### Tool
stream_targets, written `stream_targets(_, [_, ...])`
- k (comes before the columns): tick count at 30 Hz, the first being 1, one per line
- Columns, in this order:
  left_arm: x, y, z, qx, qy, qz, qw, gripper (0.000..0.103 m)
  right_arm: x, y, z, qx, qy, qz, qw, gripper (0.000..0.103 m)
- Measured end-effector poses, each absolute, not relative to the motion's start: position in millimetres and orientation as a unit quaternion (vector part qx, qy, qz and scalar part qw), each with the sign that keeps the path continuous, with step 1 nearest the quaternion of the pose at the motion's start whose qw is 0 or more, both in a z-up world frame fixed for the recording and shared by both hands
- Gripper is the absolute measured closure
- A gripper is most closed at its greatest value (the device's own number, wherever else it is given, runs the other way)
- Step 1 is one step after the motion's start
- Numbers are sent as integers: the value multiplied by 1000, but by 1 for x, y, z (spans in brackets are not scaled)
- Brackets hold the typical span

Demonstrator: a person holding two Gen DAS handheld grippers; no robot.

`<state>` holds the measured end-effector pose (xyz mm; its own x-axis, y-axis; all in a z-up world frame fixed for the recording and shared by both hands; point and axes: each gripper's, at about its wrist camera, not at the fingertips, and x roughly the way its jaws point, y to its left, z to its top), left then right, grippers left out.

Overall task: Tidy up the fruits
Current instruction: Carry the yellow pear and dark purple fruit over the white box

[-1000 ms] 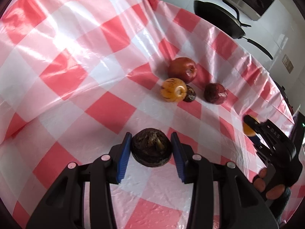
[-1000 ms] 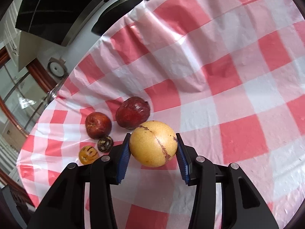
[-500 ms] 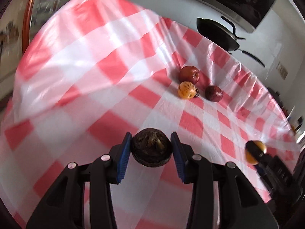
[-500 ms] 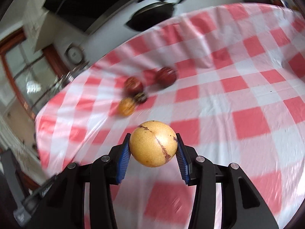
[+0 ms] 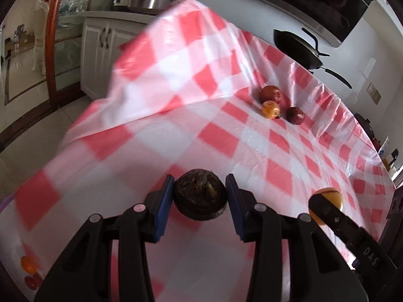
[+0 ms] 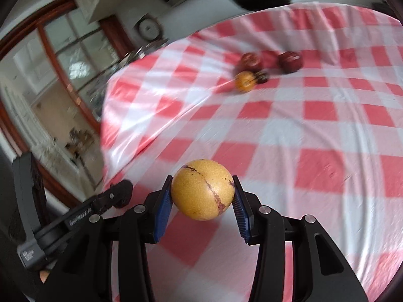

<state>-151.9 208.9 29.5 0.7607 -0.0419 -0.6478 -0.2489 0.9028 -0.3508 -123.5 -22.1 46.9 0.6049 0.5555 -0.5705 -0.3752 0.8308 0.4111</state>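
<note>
Mid-carry: left gripper point(image 5: 200, 197) clamped on dark wrinkled fruit point(image 5: 200, 196), right gripper point(image 6: 202, 195) clamped on yellow fruit point(image 6: 202, 189), both well away from 4-fruit cluster point(image 5: 277, 104). Next probably needs drop spot; blurry, none clearly visible.

A red-and-white checked plastic cloth point(image 5: 252, 138) covers the surface, creased and draping over its near edge. Far back on it lie a red apple point(image 5: 270, 93), an orange fruit point(image 5: 270, 109), a small dark fruit point(image 6: 262, 76) touching it, and a dark red fruit point(image 5: 295, 115) just beside.

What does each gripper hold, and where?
Left gripper: dark wrinkled fruit, pads on its sides. Right gripper: yellow round fruit, also by its sides.
</note>
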Motion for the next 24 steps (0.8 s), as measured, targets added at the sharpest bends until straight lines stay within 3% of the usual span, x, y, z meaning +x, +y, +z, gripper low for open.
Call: stream_targets(24, [-293, 300, 17, -236, 315, 107, 913, 61, -251, 102, 37, -80, 340, 434, 830, 59])
